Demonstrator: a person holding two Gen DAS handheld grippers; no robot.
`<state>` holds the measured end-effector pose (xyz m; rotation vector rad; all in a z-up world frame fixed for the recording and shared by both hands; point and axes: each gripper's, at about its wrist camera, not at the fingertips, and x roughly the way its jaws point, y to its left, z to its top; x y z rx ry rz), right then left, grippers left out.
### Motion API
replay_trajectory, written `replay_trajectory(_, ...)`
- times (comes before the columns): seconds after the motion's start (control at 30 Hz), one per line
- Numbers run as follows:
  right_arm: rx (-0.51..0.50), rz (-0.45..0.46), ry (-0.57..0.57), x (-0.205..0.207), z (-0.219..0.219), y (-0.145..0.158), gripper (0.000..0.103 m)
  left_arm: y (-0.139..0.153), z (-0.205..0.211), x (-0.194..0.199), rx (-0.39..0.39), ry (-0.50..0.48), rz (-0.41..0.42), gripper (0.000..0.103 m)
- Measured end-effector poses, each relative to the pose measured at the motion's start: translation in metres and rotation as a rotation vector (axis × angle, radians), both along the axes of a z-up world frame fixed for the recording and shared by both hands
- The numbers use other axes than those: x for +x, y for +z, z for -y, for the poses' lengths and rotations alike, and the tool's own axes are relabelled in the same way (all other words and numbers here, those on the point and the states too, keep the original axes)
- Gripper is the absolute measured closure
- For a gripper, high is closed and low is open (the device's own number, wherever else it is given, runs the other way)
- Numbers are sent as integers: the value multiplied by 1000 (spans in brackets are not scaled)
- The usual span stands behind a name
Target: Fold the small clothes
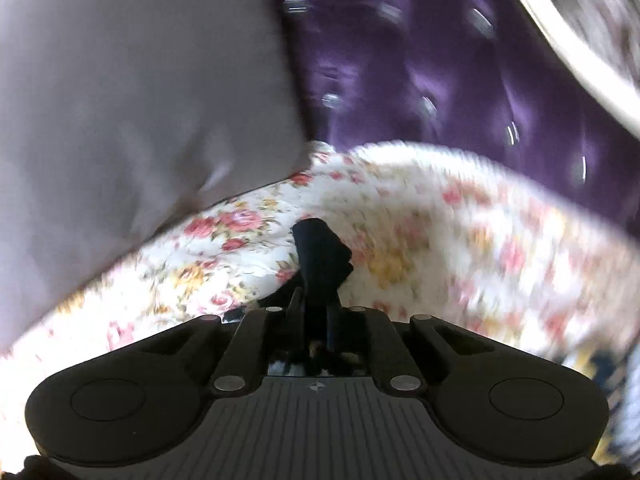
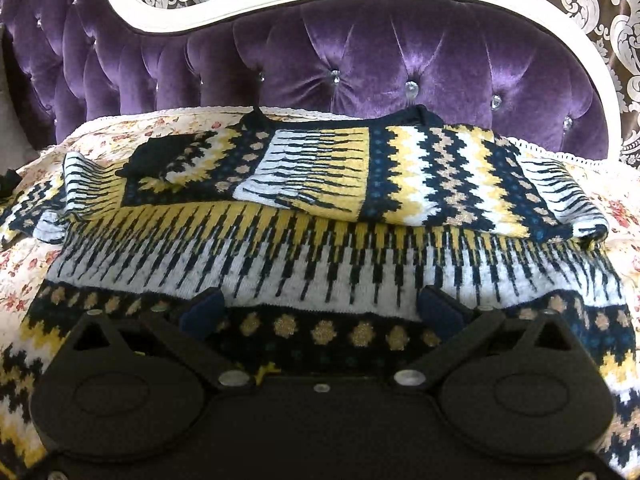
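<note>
A knit sweater [image 2: 320, 216] in navy, yellow and white zigzags lies on a floral bedcover [image 2: 120, 128], with its upper part folded down over the body. My right gripper [image 2: 320, 312] hovers low over the sweater's near part. It is open, its blue pads [image 2: 202, 308] wide apart with nothing between them. In the blurred left wrist view my left gripper [image 1: 320, 252] is shut, with its dark fingers [image 1: 316, 240] pressed together over the floral cover [image 1: 240, 240]. Dark knit bunches at the fingers. A patch of the sweater [image 1: 596, 364] shows at the lower right.
A purple tufted headboard [image 2: 360, 60] with a white frame [image 2: 192, 20] stands behind the bed. A grey pillow [image 1: 120, 100] lies to the left of my left gripper. Patterned wallpaper [image 2: 600, 0] is beyond.
</note>
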<state>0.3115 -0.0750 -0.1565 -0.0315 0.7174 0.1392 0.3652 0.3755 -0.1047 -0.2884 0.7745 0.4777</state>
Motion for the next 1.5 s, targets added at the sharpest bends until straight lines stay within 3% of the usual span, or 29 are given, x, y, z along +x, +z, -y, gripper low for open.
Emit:
replay_trajectory(0.07, 4, 2, -1, -2, 1, 1, 0, 15, -7, -11, -83, 14, 86, 94)
replay_trajectory(0.27, 29, 11, -4, -2, 3, 2, 0, 101, 44, -33, -63, -108, 255, 94)
replay_trajectory(0.43, 121, 23, -1, -3, 15, 4, 0, 174, 138, -33, -60, -323, 410, 94)
replay_trajectory(0.6, 207, 2, 14, -6, 34, 19, 1, 203, 247, -18, -114, -536, 503, 94)
replay_trajectory(0.77, 235, 34, -9, -25, 70, 42, 1, 170, 355, 6, -203, -713, 471, 93)
replay_trajectory(0.87, 255, 24, -51, -34, 95, 44, 1, 132, 411, 20, -279, -849, 382, 92)
replay_trajectory(0.93, 273, 5, -91, -39, 112, 42, 1, 106, 442, 26, -289, -908, 293, 87)
replay_trajectory(1.0, 288, -8, -123, -42, 123, 38, 1, 91, 455, 21, -301, -939, 270, 82)
replay_trajectory(1.13, 307, -24, -145, -46, 143, 37, 1, 88, 441, 1, -296, -961, 298, 75)
replay_trajectory(1.27, 296, 0, -140, -40, 153, 45, 1, 94, 402, -19, -241, -892, 337, 71)
replay_trajectory(1.4, 349, 22, -121, -24, 164, 53, 1, 69, 352, -39, -98, -778, 263, 65)
replay_trajectory(1.5, 376, 37, -93, -3, 166, 55, 1, 30, 318, -46, -54, -699, 161, 65)
